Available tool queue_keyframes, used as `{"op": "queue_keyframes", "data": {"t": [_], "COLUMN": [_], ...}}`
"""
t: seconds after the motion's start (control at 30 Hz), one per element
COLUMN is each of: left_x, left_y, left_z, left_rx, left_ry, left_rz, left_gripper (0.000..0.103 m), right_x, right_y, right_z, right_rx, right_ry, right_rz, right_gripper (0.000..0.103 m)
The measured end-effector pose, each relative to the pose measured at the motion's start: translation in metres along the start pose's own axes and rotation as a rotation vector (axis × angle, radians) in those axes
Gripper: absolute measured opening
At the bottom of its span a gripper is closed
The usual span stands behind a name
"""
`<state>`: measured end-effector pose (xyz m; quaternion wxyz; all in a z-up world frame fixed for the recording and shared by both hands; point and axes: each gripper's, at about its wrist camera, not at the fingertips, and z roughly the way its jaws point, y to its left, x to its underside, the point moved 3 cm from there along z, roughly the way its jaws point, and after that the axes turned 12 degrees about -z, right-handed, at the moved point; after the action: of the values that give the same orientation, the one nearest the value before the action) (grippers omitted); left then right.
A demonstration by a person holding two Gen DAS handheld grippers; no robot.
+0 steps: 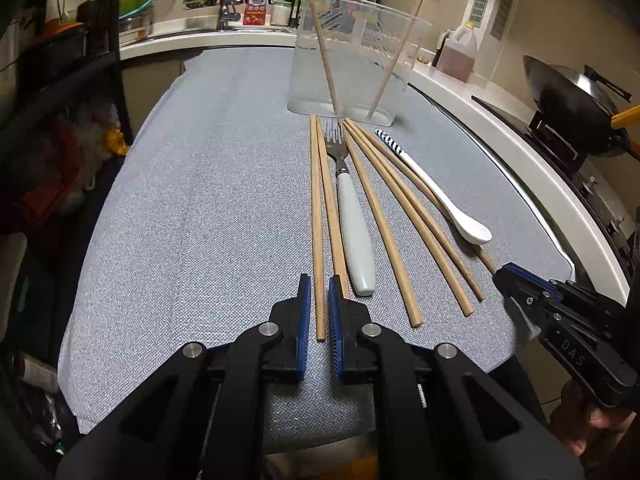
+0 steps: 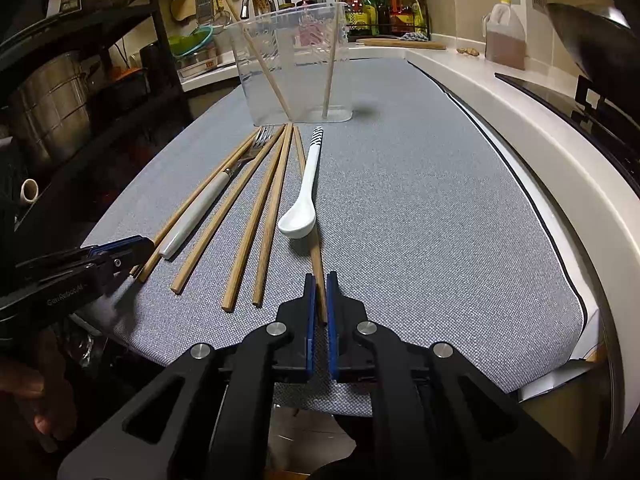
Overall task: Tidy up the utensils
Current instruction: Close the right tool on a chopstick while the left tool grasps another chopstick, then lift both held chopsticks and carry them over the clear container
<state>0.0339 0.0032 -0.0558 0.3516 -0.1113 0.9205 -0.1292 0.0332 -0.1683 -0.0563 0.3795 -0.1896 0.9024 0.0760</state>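
Two hand-held grippers are working at the near edge of a grey cloth-covered surface [image 1: 200, 200], each with its fingers clamped on the near end of one chopstick. The left gripper [image 1: 319, 304] is pinching the leftmost chopstick [image 1: 316, 220], which is lying just beside a second stick and the white-handled fork [image 1: 354, 232]. The right gripper [image 2: 319, 300] is pinching the rightmost chopstick [image 2: 318, 264], whose shaft is running under the bowl of the white spoon [image 2: 302, 204]. Between these two sticks, three more chopsticks [image 2: 256, 216] are lying fanned out, all converging toward the clear plastic container [image 2: 296, 64] at the far end, where two chopsticks are already standing.

Risks, as judged from this moment:
- Each grip is sitting at the very end of a long stick, so a lift is likely to let the far tip droop or swing, and it may strike the container's rim or tip the light container.
- Raising the right stick may drag or flip the spoon lying over it.
- The left stick is lying close against its neighbour and the fork; a sideways pull may scatter them.
- The narrow, smooth shafts may twist or slip between the pads.
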Motion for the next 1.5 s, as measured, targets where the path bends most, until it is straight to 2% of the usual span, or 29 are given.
{"op": "queue_keyframes", "data": {"t": [0.4,0.67,0.93,1.5], "left_x": [0.010,0.011,0.010,-0.001], "left_y": [-0.008,-0.007,-0.005,-0.018], "left_z": [-0.005,-0.007,-0.008,-0.063], "left_rx": [-0.104,-0.103,-0.095,-0.050], "left_ry": [-0.059,-0.076,-0.079,-0.255], "left_rz": [0.067,0.050,0.036,0.064], "left_gripper": [0.010,0.010,0.004,0.004], "right_x": [0.002,0.000,0.000,-0.019], "right_y": [0.007,0.010,0.010,0.014], "right_z": [0.000,0.000,-0.002,-0.067], "right_rx": [0.026,0.039,0.027,0.050], "right_ry": [-0.016,-0.024,-0.029,-0.135], "right_rz": [-0.033,-0.052,-0.048,-0.086], "right_gripper": [0.009,0.010,0.005,0.004]}}
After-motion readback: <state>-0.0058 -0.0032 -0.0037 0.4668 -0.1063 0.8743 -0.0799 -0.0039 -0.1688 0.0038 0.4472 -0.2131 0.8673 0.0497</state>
